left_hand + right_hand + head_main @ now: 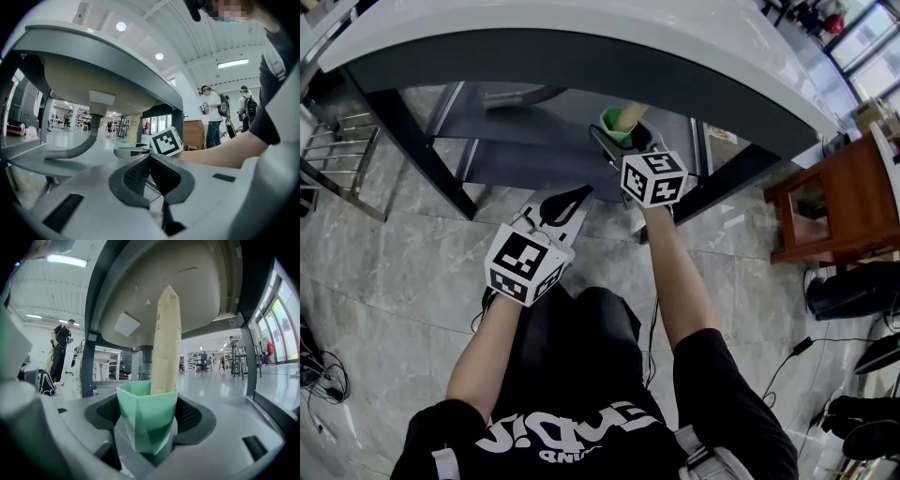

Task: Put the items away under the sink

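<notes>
Jaws on my right gripper [149, 417] are hugging the green cup [616, 121], left gripper [149, 160] is sitting pinched shut and empty, so I'm aiming to lower it level by the shelf [525, 141] right edge.

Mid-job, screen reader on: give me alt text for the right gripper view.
The right gripper is shut on a green faceted cup holding a tall tan paper packet. Overhead is the underside of the sink basin, with the grey drain pipe behind the cup and a person standing far left.
</notes>
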Demonstrator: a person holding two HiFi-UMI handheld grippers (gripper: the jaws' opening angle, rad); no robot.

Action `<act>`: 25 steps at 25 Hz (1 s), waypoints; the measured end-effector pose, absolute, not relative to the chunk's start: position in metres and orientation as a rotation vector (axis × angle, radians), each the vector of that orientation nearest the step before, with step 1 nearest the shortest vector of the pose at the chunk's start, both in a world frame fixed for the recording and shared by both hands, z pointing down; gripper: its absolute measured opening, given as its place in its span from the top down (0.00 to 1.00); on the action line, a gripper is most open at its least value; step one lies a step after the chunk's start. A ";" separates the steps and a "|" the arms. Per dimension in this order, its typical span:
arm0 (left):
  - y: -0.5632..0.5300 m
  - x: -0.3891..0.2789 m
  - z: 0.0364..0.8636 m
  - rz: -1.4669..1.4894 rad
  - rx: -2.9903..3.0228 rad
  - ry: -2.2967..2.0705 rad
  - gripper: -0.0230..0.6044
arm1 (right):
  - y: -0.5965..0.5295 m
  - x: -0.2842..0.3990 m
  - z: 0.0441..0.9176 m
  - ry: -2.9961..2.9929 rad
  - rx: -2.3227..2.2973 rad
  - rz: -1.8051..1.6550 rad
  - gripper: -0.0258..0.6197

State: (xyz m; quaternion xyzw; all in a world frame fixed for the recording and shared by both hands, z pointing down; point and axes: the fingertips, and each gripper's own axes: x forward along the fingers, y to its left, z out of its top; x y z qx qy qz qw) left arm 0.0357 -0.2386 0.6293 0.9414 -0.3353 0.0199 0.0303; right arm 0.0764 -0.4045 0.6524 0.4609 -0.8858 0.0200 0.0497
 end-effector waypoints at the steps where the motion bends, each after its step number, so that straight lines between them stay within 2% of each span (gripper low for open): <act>1: -0.238 0.036 0.629 0.061 2.902 -1.034 0.93 | -0.403 0.077 0.652 -2.698 1.408 0.052 0.41; 19: -0.235 0.037 0.629 0.059 2.915 -1.022 0.93 | -0.396 0.088 0.653 -2.676 1.474 0.055 0.40; 25: -0.235 0.035 0.628 0.055 2.918 -1.018 0.93 | -0.394 0.086 0.654 -2.662 1.481 0.047 0.36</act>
